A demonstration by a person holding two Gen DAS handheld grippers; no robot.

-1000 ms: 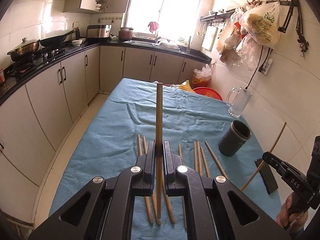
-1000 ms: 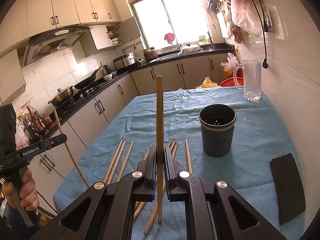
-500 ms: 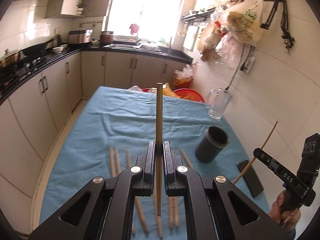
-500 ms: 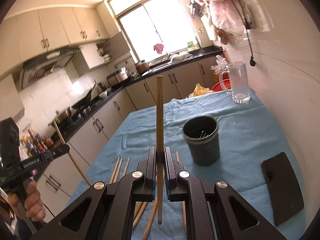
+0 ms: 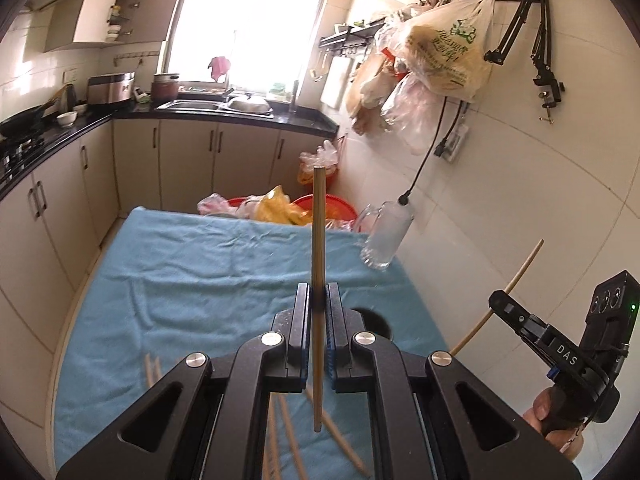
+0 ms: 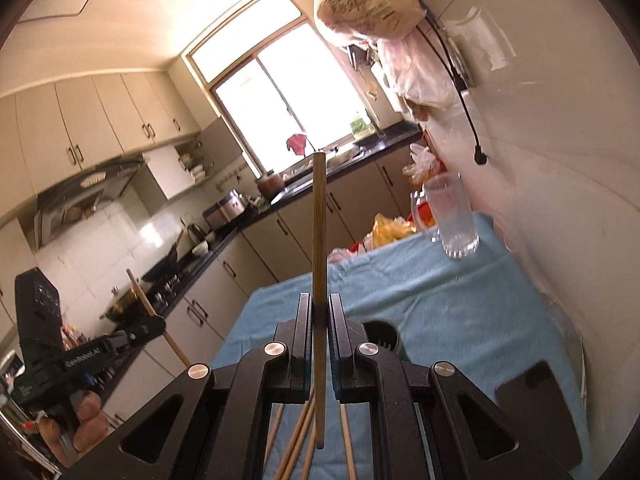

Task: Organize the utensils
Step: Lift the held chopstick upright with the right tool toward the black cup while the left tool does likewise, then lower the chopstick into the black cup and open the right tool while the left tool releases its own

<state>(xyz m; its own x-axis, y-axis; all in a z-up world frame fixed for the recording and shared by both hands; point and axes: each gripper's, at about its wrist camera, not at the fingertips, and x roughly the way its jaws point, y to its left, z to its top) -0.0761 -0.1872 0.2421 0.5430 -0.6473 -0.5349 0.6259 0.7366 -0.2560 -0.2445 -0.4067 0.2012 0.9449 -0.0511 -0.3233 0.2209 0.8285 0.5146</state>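
My left gripper (image 5: 318,300) is shut on a wooden chopstick (image 5: 318,236) that stands upright between its jaws. My right gripper (image 6: 319,308) is shut on another wooden chopstick (image 6: 319,232), also upright. The dark round utensil holder (image 5: 376,322) stands on the blue cloth just behind the left gripper's fingers, mostly hidden; in the right wrist view the holder (image 6: 384,338) peeks out right of the fingers. Several loose chopsticks (image 6: 298,440) lie on the cloth below both grippers. The right gripper also shows in the left wrist view (image 5: 504,304), the left one in the right wrist view (image 6: 154,326).
A blue cloth (image 5: 180,280) covers the table. A glass mug (image 6: 454,216) stands at its far right corner by the tiled wall. A black flat object (image 6: 532,392) lies at the right edge. Plastic bags (image 5: 440,52) hang on the wall. Cabinets line the left.
Both grippers have risen and tilted up with their chopsticks. The holder has slid from the right of each view to just behind the fingers.
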